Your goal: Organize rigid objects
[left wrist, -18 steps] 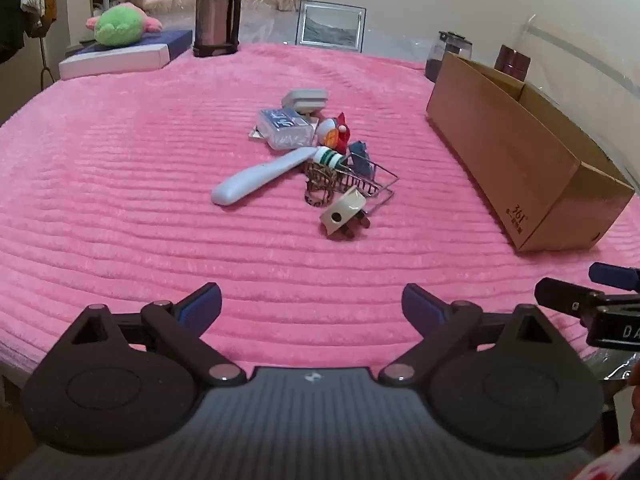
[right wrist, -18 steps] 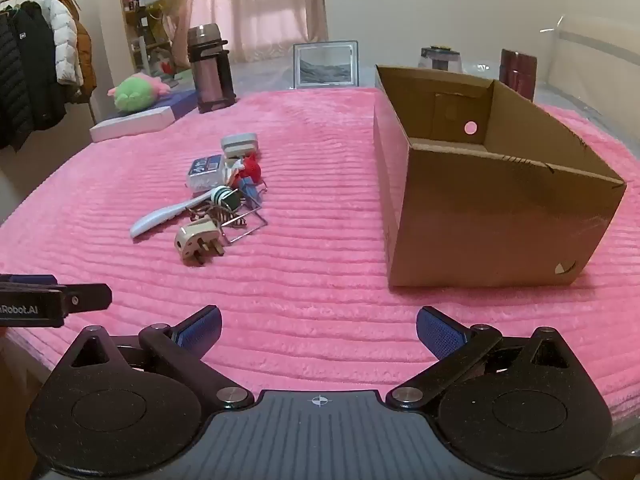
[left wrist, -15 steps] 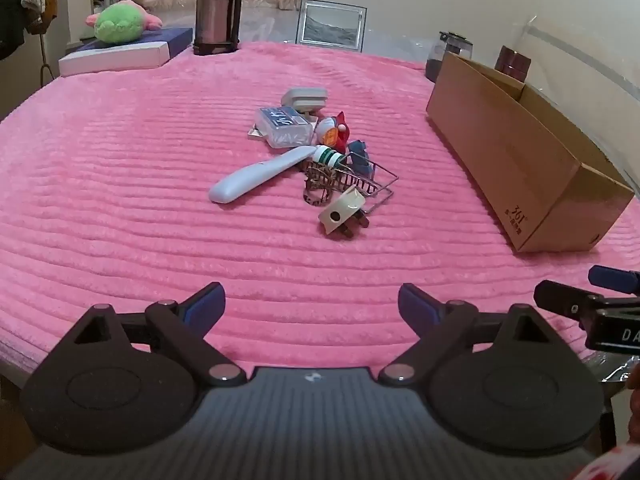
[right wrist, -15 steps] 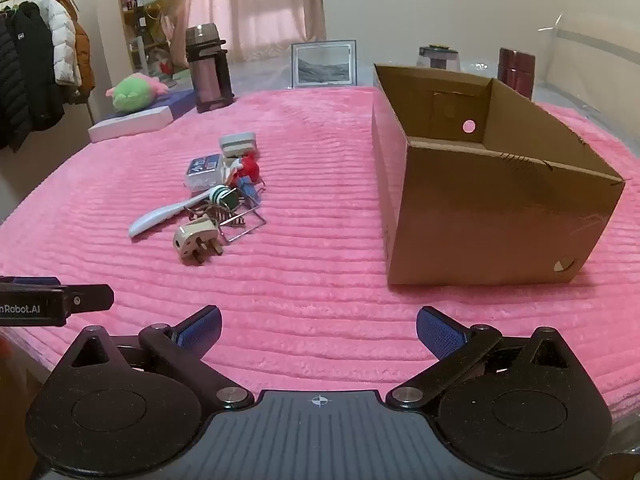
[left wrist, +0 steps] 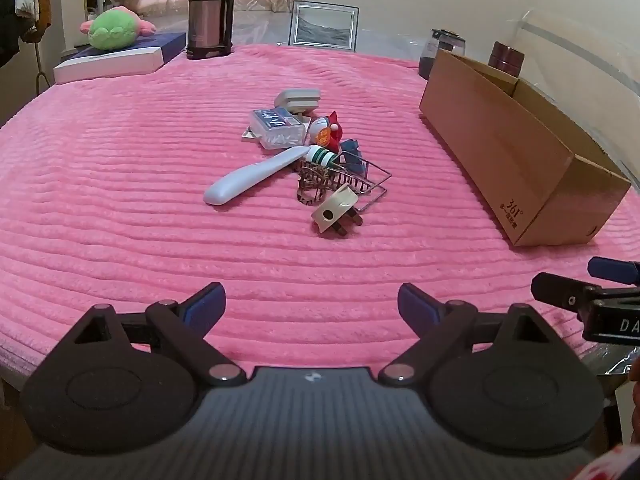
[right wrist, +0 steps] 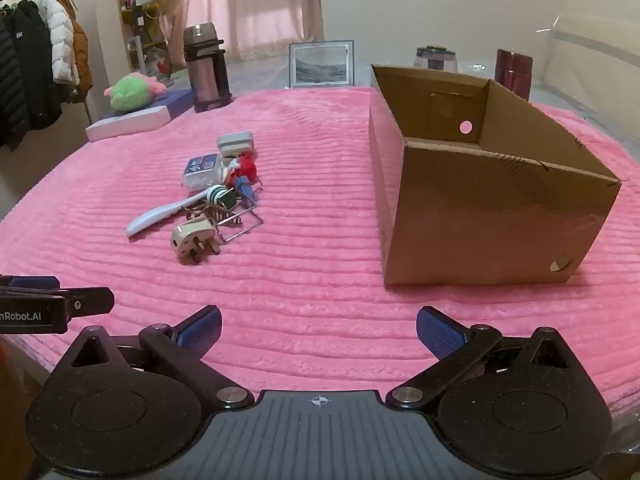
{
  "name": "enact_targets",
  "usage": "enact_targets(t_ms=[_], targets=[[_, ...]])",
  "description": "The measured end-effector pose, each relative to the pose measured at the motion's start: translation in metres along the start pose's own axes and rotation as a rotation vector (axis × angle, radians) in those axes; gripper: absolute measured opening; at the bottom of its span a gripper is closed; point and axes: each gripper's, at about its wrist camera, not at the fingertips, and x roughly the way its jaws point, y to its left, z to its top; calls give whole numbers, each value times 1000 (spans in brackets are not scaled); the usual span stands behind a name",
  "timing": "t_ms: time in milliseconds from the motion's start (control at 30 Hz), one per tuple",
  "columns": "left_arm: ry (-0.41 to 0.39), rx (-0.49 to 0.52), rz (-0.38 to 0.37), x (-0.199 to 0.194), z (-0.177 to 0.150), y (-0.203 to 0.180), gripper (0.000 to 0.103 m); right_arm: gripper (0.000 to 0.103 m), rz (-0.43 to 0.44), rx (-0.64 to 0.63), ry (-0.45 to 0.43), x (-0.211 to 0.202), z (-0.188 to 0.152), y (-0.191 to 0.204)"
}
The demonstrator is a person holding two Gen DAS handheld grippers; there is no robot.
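Jaws apart; one cardboard box (right wrist: pixel 480 216).

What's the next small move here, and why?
Probably move the left hand-held gripper forward to the plug: both hand-held grippers are open and empty, the plug is the pile's nearest piece, and the cardboard box looks empty.

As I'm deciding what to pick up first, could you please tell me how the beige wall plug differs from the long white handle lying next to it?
The beige wall plug is short and blocky with dark metal prongs; the long white handle is slim, smooth and tapered. The plug sits at the near edge of the pile, touching the wire rack; the handle's far end runs in under a green-striped piece while its near end juts out free. Both lie flat on the pink blanket, outside the cardboard box.
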Motion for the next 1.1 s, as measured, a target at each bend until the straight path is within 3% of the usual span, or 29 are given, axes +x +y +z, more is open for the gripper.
enact_targets(t_ms=[1100], targets=[[-2,6,-30,-1,0,-7,91,101,-14,9,-1,-4,2,-1]])
